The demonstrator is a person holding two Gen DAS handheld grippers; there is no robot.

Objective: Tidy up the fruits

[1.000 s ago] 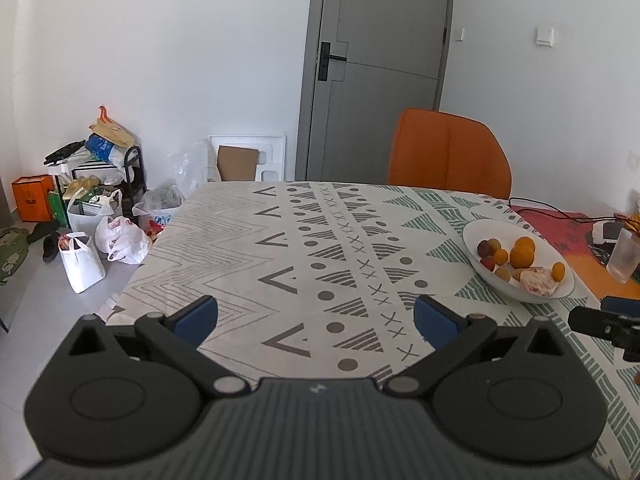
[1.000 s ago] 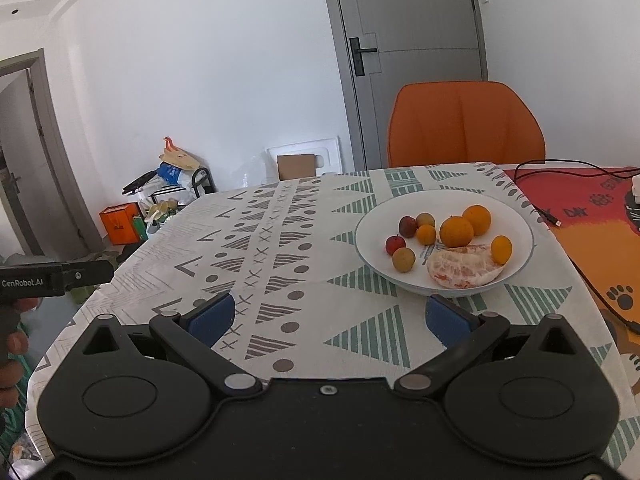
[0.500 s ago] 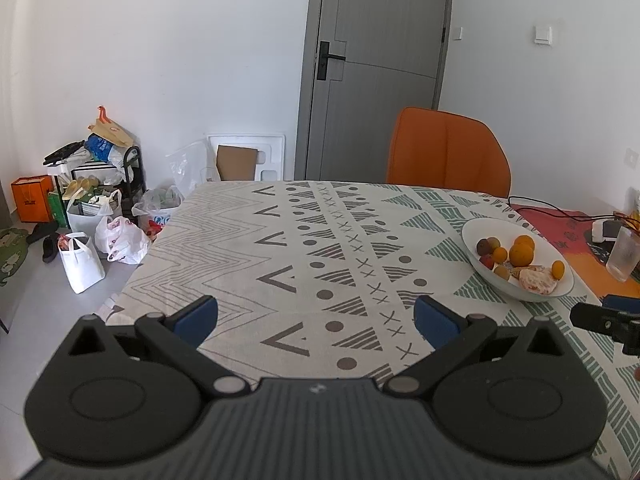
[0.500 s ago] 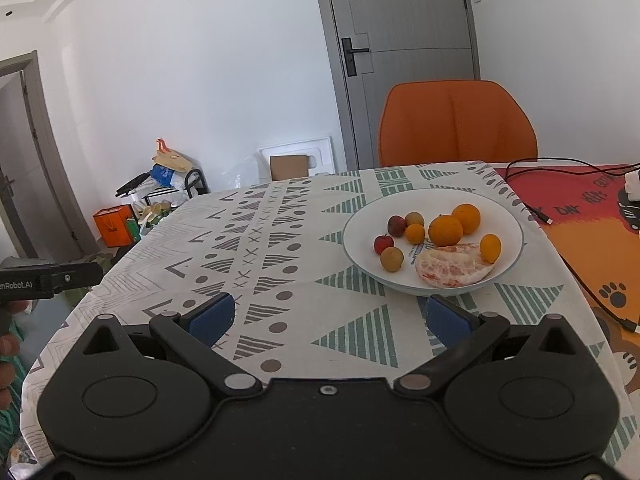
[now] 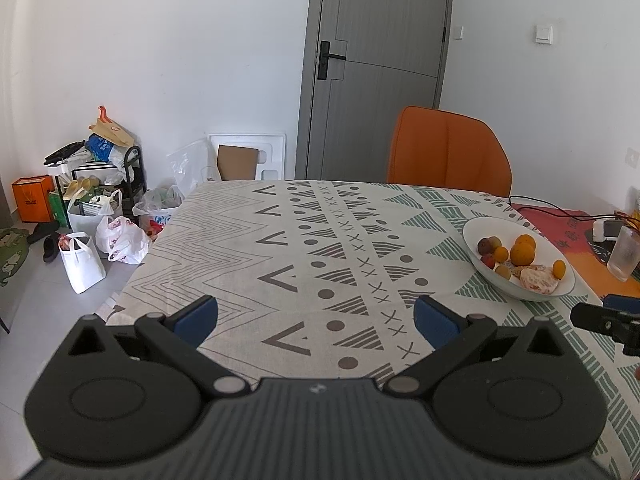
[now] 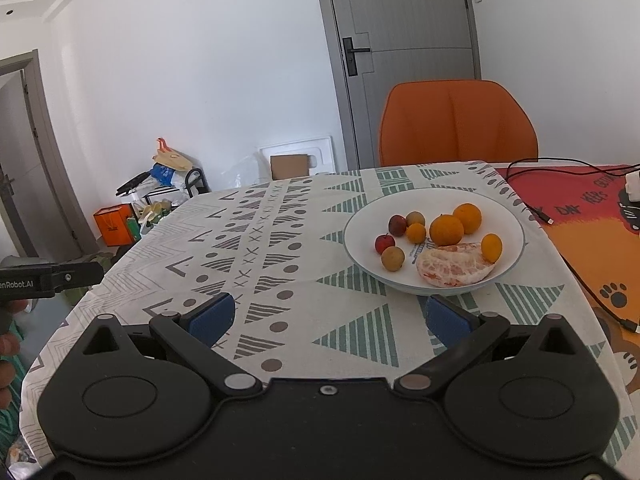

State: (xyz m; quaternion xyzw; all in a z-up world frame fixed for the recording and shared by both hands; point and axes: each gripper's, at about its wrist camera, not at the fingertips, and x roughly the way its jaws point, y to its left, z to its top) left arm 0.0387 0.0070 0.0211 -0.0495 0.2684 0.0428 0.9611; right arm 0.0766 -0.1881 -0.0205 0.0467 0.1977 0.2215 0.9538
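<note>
A white bowl [image 6: 508, 264] stands on the patterned tablecloth [image 6: 280, 240], right of centre. In it lie two oranges [image 6: 446, 230], small orange kumquats [image 6: 491, 247], a peeled pomelo piece [image 6: 454, 266], small red fruits [image 6: 384, 243] and brownish longans [image 6: 393, 258]. My right gripper [image 6: 328, 320] hovers open just short of the bowl's near rim, with nothing between its fingers. In the left wrist view the bowl [image 5: 480, 272] sits far right. My left gripper [image 5: 316, 318] is open over the bare cloth [image 5: 320, 240], well left of the bowl.
An orange chair [image 6: 458, 122] stands at the far edge. A red and orange mat [image 6: 592, 232] with black cables covers the right side. A clear plastic cup [image 5: 623, 254] stands at the far right. Bags and boxes [image 5: 88, 216] clutter the floor to the left.
The right gripper has shifted slightly, so the bowl sits a little further left and nearer in its view. The left gripper has barely moved. Both stay open.
</note>
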